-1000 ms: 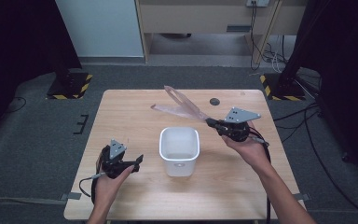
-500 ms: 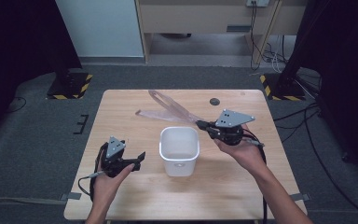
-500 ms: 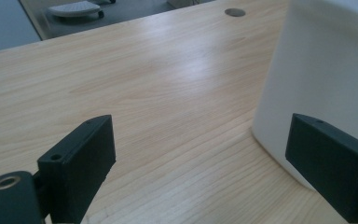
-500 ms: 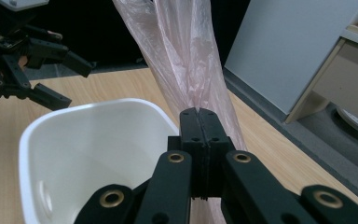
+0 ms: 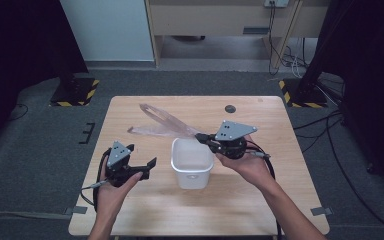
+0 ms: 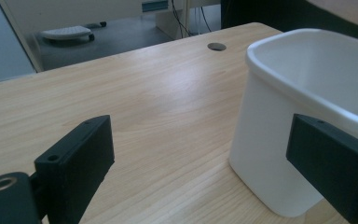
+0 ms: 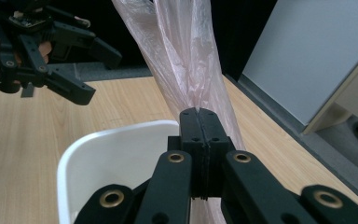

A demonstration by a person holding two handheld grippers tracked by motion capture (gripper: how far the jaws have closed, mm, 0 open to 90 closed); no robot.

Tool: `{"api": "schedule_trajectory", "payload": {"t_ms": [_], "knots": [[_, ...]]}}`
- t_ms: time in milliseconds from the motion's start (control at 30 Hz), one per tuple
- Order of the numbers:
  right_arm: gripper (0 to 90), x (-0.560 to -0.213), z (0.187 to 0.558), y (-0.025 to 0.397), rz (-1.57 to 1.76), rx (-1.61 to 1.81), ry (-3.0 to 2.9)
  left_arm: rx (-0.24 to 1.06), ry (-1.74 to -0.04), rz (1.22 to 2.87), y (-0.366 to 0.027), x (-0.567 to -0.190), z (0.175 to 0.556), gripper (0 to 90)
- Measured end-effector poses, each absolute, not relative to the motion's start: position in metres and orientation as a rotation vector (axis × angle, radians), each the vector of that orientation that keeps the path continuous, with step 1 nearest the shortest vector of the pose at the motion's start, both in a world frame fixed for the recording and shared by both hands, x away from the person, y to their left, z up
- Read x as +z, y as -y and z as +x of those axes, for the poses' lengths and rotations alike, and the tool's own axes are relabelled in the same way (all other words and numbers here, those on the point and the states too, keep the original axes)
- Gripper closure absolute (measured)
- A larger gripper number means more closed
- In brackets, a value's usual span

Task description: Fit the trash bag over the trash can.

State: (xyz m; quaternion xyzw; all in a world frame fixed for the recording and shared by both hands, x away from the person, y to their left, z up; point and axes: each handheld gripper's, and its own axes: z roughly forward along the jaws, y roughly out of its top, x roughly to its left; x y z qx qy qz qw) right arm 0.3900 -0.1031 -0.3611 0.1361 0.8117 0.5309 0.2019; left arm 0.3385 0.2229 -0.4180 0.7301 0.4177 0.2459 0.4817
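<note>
Pinching a pink plastic bag above the white bin's far rim near the table centre, right gripper. Spread wide beside bin's wall, left gripper. Clamped between pressed pads, bag.

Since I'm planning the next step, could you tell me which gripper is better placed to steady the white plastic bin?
Probably the left gripper: open, beside the white plastic bin. The right gripper is shut on the pink plastic bag.
</note>
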Motion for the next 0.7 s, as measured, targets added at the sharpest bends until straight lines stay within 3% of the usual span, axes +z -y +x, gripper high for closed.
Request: {"api": "schedule_trajectory", "payload": {"t_ms": [700], "knots": [[90.0,-0.373,0.381,0.071,0.232,1.377,-2.386,0.610,-0.977,1.724,-0.226,-0.404,0.339,8.1]]}}
